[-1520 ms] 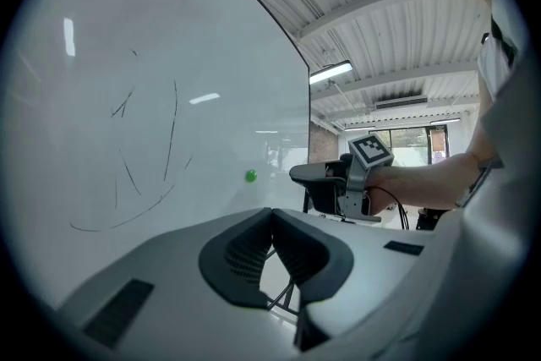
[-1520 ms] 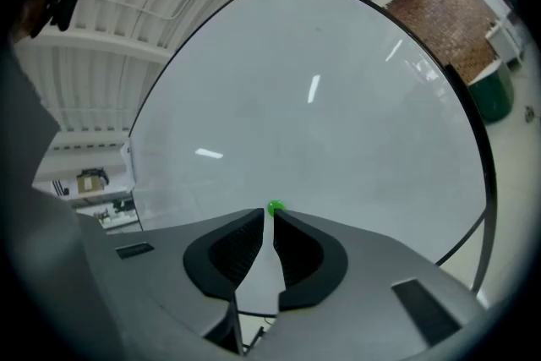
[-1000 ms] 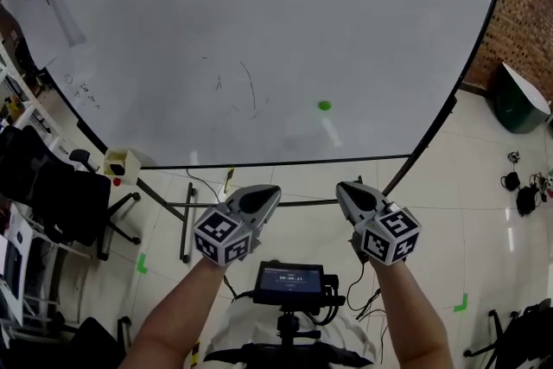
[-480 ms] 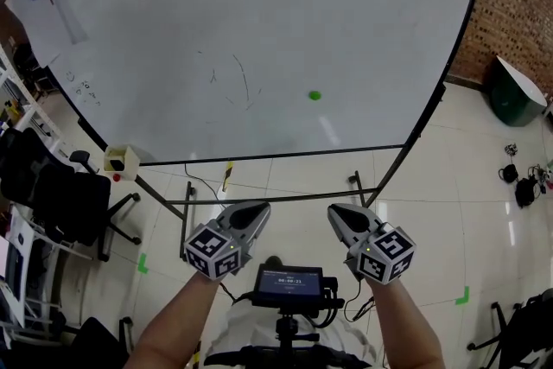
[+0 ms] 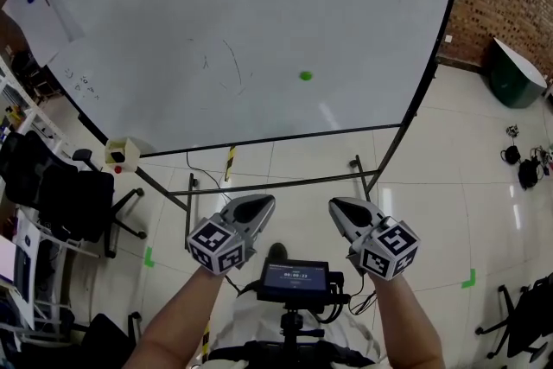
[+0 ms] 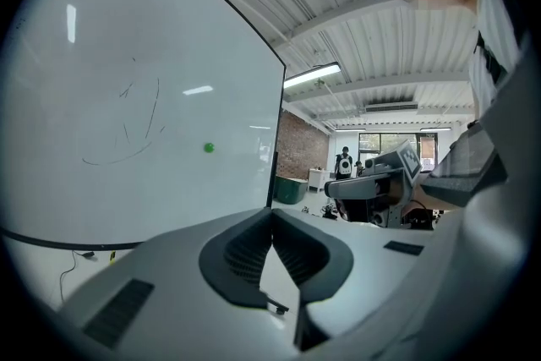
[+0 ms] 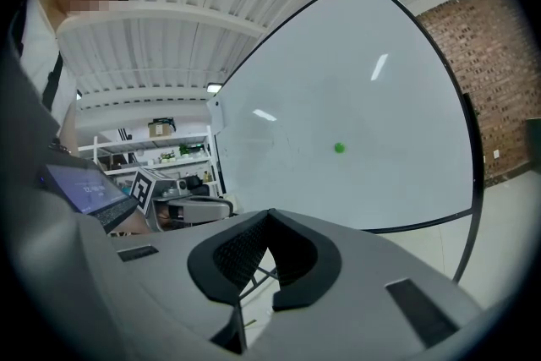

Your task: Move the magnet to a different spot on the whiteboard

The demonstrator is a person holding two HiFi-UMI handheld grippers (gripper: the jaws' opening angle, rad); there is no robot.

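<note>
The large white whiteboard with a thin black frame (image 5: 259,4) fills the upper part of the head view and stands on a dark metal stand (image 5: 285,183) over a pale tiled floor. A white paper sheet (image 5: 39,9) hangs at its upper left corner, and some faint pen lines are near its middle.

The left gripper (image 5: 252,205), grey with a marker cube, is low in front of the person, well apart from the board. Its own view shows the two dark jaws pressed together at the tip (image 6: 270,212), with nothing between them. The right gripper (image 5: 346,207) is just beside it at the same height, also closed completely and empty (image 7: 269,216).

The small round green magnet (image 5: 304,76) sits on the board surface, right of the pen lines and in the lower half; both gripper views show it far ahead (image 6: 208,148) (image 7: 339,148). Such a scene fits a magnet waiting to be taken as well as one already put at its new place.

I judge some risks. The magnet is small and flat, so closed jaws would only push it along the board, and a poor grip could drop it on the floor. A hard push could also shake the board on its stand.
</note>
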